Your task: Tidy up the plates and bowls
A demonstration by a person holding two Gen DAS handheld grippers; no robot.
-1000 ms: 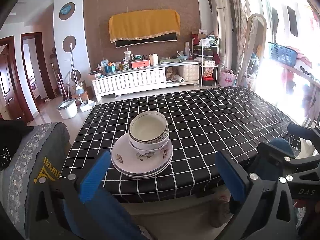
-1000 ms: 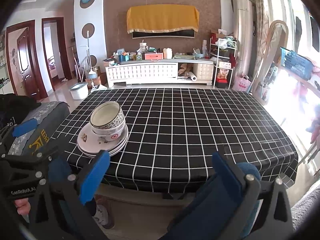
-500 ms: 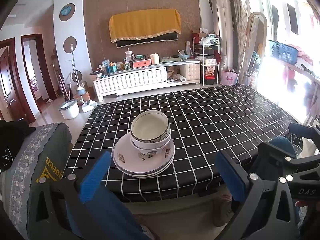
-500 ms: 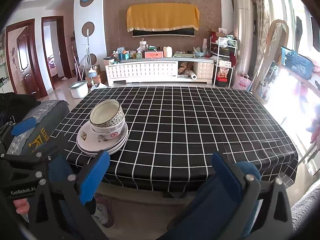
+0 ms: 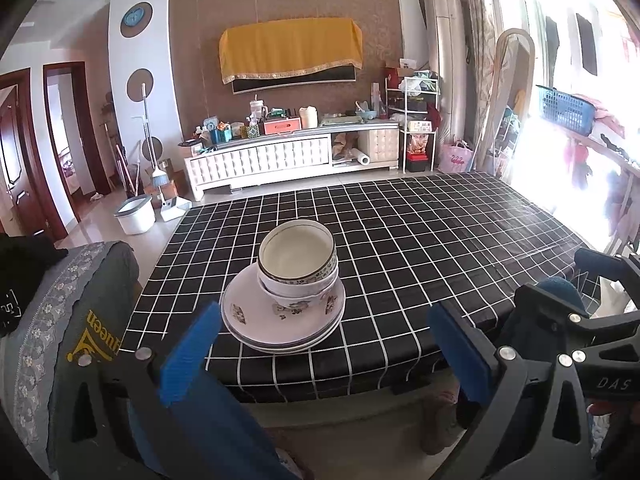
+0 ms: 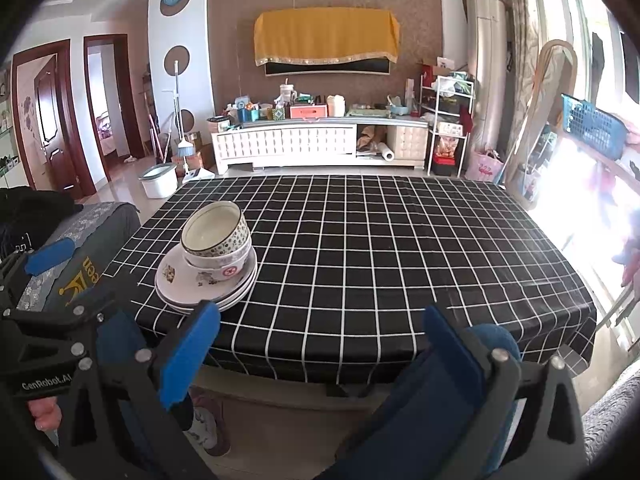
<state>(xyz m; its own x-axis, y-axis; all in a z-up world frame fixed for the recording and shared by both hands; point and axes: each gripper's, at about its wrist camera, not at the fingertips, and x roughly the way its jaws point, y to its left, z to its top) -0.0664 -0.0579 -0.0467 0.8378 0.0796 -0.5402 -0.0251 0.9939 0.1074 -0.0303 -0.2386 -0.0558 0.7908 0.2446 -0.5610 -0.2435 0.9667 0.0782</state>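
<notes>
1. Left gripper (image 5: pixel 324 350), blue-padded fingers spread wide, holds nothing, low in the frame.
2. Right gripper (image 6: pixel 320 350) likewise gapes empty.
3. Stacked white ceramic bowls (image 5: pixel 297 264) sit on stacked white floral plates (image 5: pixel 248 316), centre-left on the black grid-patterned tablecloth (image 5: pixel 420 248).

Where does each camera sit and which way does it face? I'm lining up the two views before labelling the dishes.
Left wrist: on the left gripper, open, short of the table's near edge, facing the stack of bowls on plates; the right gripper shows at right.
Right wrist: on the right gripper, open, further right, facing the checked tablecloth; the left gripper and fingers show at left.
Shared: dish stack, tablecloth, the TV cabinet.
</notes>
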